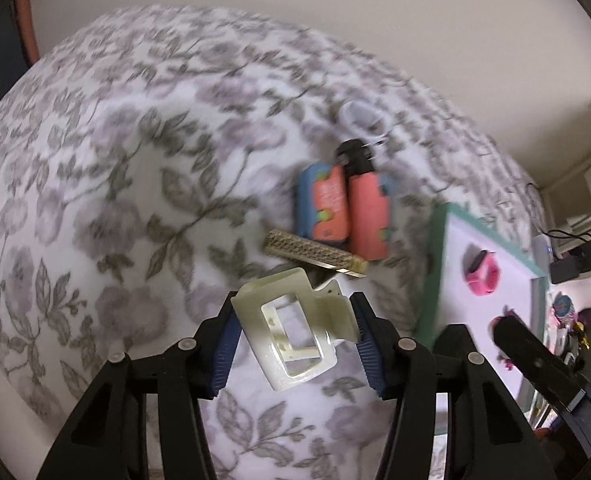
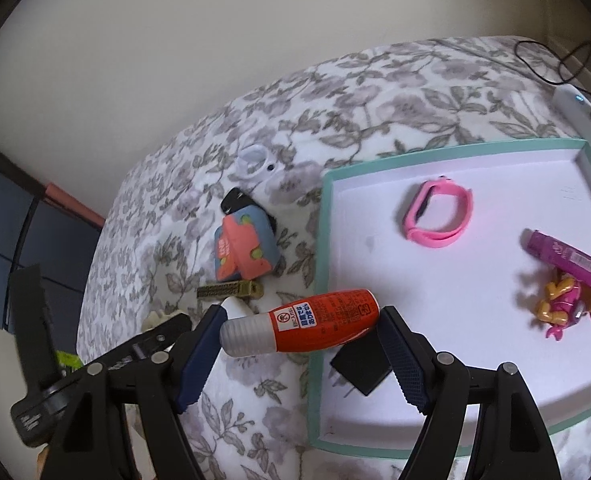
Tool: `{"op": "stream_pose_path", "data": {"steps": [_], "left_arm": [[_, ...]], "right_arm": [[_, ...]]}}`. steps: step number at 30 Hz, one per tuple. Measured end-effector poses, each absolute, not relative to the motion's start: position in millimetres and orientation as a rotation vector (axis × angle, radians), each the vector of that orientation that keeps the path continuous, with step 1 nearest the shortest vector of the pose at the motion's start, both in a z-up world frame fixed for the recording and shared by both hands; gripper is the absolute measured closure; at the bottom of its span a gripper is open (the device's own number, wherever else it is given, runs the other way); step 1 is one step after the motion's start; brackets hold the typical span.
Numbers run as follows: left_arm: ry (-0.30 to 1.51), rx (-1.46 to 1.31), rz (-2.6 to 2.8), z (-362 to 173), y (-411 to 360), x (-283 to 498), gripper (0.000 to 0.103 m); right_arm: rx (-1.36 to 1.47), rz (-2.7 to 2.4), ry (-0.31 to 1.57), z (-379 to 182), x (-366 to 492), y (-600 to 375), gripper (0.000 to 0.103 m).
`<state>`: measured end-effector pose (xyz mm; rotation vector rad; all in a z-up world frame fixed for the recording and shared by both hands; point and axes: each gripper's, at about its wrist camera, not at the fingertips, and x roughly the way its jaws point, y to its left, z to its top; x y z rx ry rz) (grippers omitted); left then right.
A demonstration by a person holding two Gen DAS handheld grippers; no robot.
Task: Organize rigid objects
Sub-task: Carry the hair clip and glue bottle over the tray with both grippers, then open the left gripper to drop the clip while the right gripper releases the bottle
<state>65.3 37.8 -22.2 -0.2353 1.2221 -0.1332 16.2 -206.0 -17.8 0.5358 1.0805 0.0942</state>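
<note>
Left gripper (image 1: 295, 336) pinches cream plastic hair claw clip (image 1: 295, 330), lifted clear of floral blanket (image 1: 115, 200), left of mint-rimmed white tray (image 2: 455, 280), likely tray-bound. Right gripper (image 2: 299, 350) clamps orange glue bottle (image 2: 301, 322) lengthwise over tray's left rim, ready for placing.

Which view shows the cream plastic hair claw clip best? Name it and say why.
The left wrist view: the cream plastic hair claw clip fills the centre, clamped in the left gripper. The right wrist view shows only a cream sliver behind that gripper.
</note>
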Motion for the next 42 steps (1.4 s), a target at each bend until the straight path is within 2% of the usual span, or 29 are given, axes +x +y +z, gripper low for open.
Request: {"op": "stream_pose_path", "data": {"steps": [9, 26, 42], "left_arm": [[1.183, -0.174, -0.242, -16, -1, 57, 0.048], [1.173, 0.107, -0.458, -18, -110, 10, 0.048], [1.228, 0.22, -0.473, -46, -140, -2, 0.047]], "right_arm": [[0.552, -0.071, 1.102, -22, 5, -250, 0.023], [0.619, -0.245, 1.144, -27, -25, -315, 0.023], [0.616, -0.253, 1.188, -39, -30, -321, 0.023]]}}
